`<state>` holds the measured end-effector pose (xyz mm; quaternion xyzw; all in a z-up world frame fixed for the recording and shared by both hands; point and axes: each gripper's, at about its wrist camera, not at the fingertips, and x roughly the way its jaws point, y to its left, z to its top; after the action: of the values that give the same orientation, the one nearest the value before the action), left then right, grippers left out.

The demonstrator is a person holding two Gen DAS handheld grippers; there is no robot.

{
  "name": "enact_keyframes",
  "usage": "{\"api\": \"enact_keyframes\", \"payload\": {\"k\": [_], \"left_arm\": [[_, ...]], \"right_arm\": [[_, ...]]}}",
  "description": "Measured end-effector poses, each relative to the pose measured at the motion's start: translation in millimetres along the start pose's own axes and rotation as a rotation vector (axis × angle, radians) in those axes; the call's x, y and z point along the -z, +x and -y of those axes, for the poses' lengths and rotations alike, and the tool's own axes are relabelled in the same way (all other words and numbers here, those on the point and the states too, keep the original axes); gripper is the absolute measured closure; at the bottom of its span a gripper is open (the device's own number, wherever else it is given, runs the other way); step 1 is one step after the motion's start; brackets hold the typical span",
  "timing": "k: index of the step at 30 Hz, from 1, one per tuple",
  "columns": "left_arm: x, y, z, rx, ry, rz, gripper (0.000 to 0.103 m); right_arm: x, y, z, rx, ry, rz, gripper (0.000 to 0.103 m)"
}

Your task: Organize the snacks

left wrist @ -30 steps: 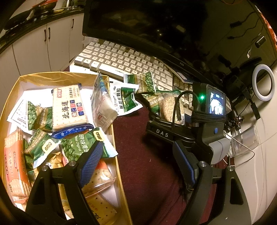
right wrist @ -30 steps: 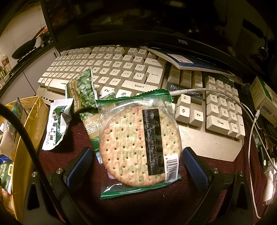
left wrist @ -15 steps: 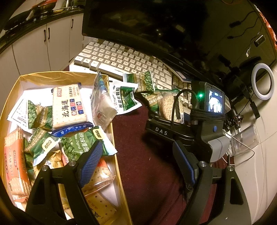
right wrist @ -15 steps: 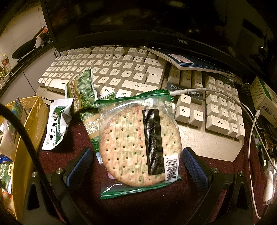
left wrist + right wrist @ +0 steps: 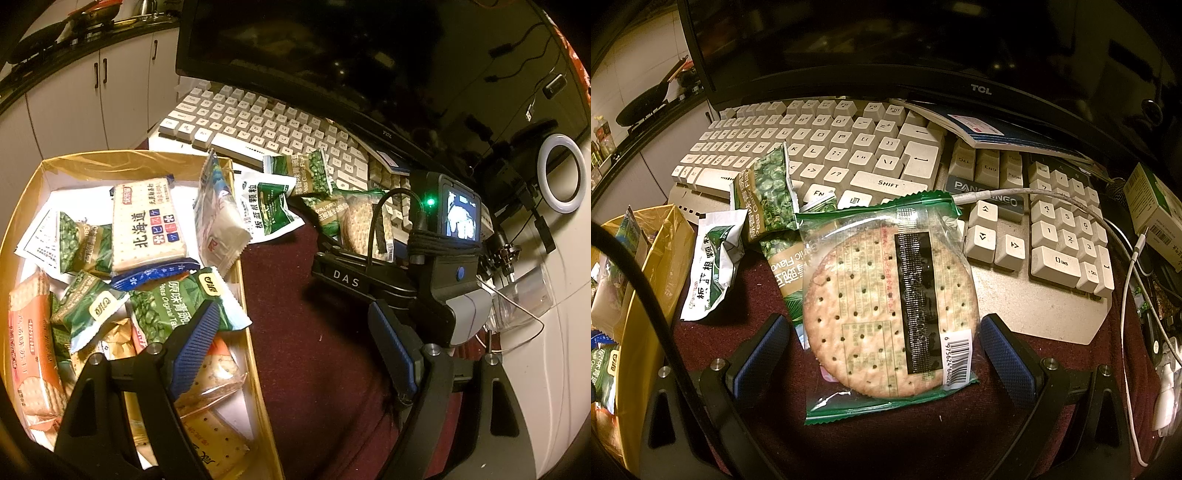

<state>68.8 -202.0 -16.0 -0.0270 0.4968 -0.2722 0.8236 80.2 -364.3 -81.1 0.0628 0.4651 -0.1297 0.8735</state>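
My right hand-held gripper tilts downward, released, pads either side of the round cracker packet without touching it; the packet lies on the maroon table, its far edge against the keyboard. My left hand-held gripper hangs released over the gold box's rim. Snacks lower in the box are cut off by the fingers.
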Motion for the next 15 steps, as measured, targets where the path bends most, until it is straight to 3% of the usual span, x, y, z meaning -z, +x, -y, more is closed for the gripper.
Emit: {"api": "enact_keyframes", "payload": {"k": [15], "left_arm": [[-0.4, 0.8, -8.2, 0.002, -0.007, 0.0, 0.02]], "right_arm": [[-0.5, -0.1, -0.6, 0.0, 0.0, 0.0, 0.0]]}}
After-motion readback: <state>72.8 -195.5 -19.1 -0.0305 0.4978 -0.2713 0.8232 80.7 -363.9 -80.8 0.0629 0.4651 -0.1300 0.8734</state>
